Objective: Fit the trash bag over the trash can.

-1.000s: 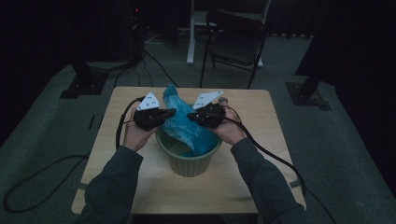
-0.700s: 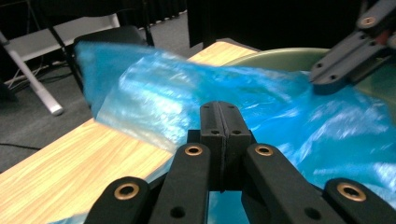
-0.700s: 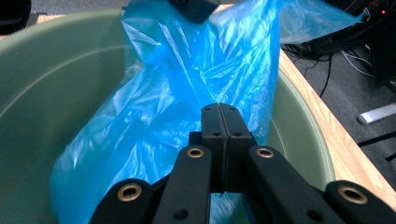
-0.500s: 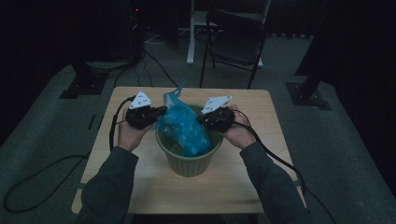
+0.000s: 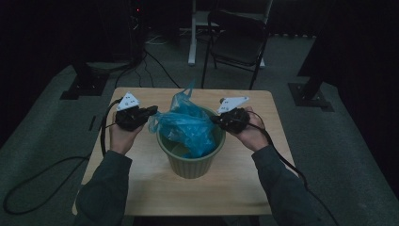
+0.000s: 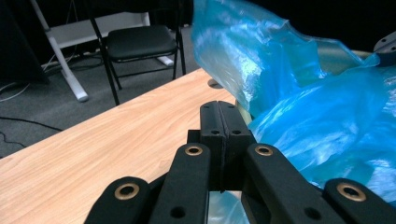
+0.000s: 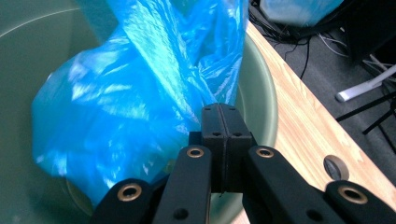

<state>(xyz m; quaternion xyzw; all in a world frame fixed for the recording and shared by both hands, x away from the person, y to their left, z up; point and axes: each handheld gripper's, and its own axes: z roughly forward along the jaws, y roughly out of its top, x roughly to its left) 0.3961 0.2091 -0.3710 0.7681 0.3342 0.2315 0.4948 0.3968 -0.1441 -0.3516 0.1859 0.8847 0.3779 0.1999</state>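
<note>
— Where's the bag sitting?

— The blue plastic bag (image 5: pixel 188 125) hangs partly inside the green bin (image 5: pixel 190 162), which stands near the middle of the wooden table (image 5: pixel 146 188). The bag's bulk drops into the bin's mouth, one loose tip stands up above the far rim, and its two sides are stretched outward over the rim to left and right.

— And your grippers?

— My left gripper (image 5: pixel 149 111) has its jaws pressed together on the bag's left edge, just outside the bin's rim; in the left gripper view (image 6: pixel 223 122) the jaws meet with no gap, blue film bunched against their right side. My right gripper (image 5: pixel 217 119) is clamped the same way on the bag's right edge, at the rim; in the right gripper view (image 7: pixel 223 122) the film runs down into the closed jaws, with the bin's inner wall (image 7: pixel 261 107) behind it.

— How much room around the bin?

— Bare tabletop lies on both sides of the bin and in front of it, toward me. My hands sit over the table, well inside its left and right edges. Beyond the far edge stands a black folding chair (image 5: pixel 237 42) on the floor, apart from the table, with cables (image 5: pixel 150 70) trailing on the floor to its left.
</note>
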